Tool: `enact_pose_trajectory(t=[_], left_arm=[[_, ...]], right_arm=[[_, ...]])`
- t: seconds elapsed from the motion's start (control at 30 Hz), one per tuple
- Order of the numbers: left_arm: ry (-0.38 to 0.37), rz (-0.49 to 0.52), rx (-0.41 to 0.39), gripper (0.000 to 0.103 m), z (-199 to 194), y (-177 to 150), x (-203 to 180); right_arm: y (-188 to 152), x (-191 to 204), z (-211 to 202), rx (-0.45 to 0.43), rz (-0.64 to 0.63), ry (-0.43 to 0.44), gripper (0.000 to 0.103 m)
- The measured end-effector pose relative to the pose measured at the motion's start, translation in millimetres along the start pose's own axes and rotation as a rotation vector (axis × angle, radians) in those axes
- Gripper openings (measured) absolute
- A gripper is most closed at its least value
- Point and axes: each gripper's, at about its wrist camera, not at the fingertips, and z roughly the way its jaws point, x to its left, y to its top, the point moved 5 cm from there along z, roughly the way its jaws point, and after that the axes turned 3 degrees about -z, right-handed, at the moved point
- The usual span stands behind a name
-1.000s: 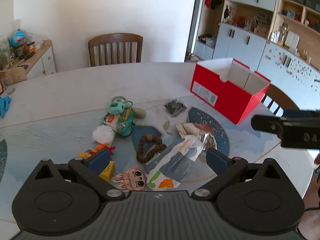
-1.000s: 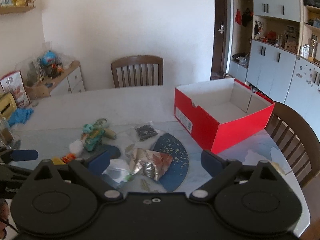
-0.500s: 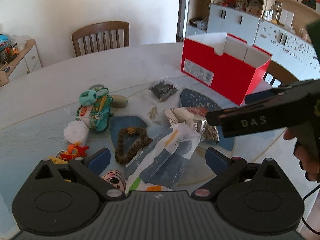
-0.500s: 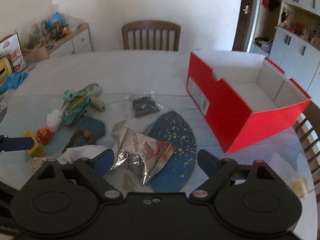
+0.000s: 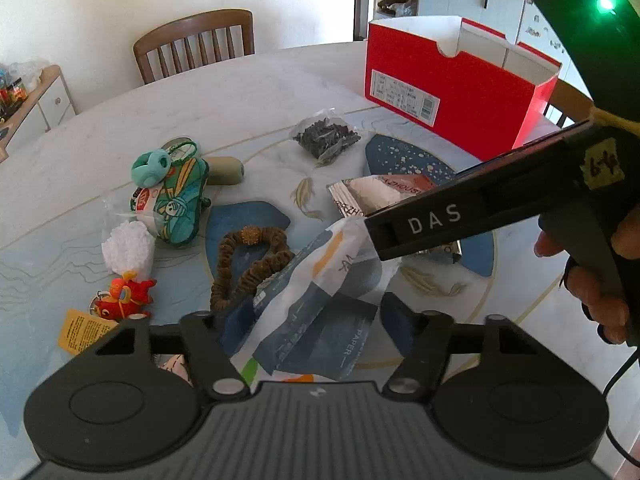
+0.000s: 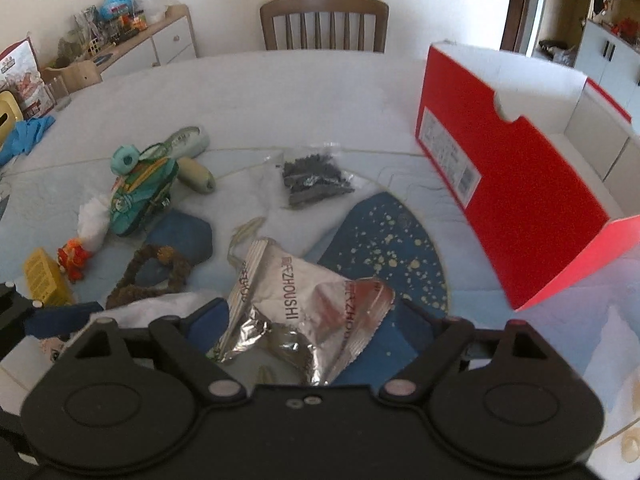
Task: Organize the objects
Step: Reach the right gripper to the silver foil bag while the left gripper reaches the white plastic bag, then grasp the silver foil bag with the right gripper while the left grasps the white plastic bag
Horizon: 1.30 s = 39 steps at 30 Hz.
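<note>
**Two grippers over a cluttered round table, red box at the far right**

Nearest you, the left gripper (image 5: 308,316) straddles a white-and-blue paper wrapper (image 5: 316,300); its jaws are closing, the wrapper lies between them, and the pads do not yet press it. Your right gripper (image 6: 316,312) stands spread over a crumpled silver foil packet (image 6: 304,304), its fingers to either side and apart from the foil. In the left wrist view your right hand (image 5: 600,272) grips that tool's handle.

Just beyond lie a brown beaded loop (image 5: 248,264), a red fish charm (image 5: 124,296) with a yellow tag (image 5: 80,332), a white foam lump (image 5: 128,248) and a teal plush pouch (image 5: 176,196). A clear bag of dark dried bits (image 6: 312,180) sits farther out, near the middle.

The table (image 6: 280,92) is pale marble with blue inlaid patches; its far half is bare. The red box (image 6: 508,184) stands open on the right, well apart from the clutter, near the table's edge. A wooden chair (image 6: 324,20) faces the far rim; a sideboard (image 6: 152,40) with clutter lines the left wall.
</note>
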Motion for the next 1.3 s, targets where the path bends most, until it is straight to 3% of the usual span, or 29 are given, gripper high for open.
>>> enact_pose_trajectory(t=[0.1,0.23,0.37,0.57,0.9,1.3], left_arm=[[0.012,-0.003,0.002,0.054,0,0,0],[0.020,-0.002,-0.005,0.041,-2,3,-1],[0.033,-0.005,-0.002,0.034,-3,4,-3],[0.025,-0.034,-0.019,0.031,-13,13,-6],[0.024,-0.097,-0.056,0.030,-36,37,-12],[0.008,-0.117,-0.119,0.030,-64,88,-39]], right_arm=[[-1,-1,2,0.010,0.008,0.020,0.085],[-1,-1,1,0.014,0.021,0.064,0.072],[-1,0,-2,0.005,0.017,0.081,0.060],[-3,-5,-10,-0.005,0.001,0.110,0.043],[-4,-23,-37,-0.046,-0.011,0.138,0.040],[33,-67,-108,-0.170,-0.057,0.153,0.040]])
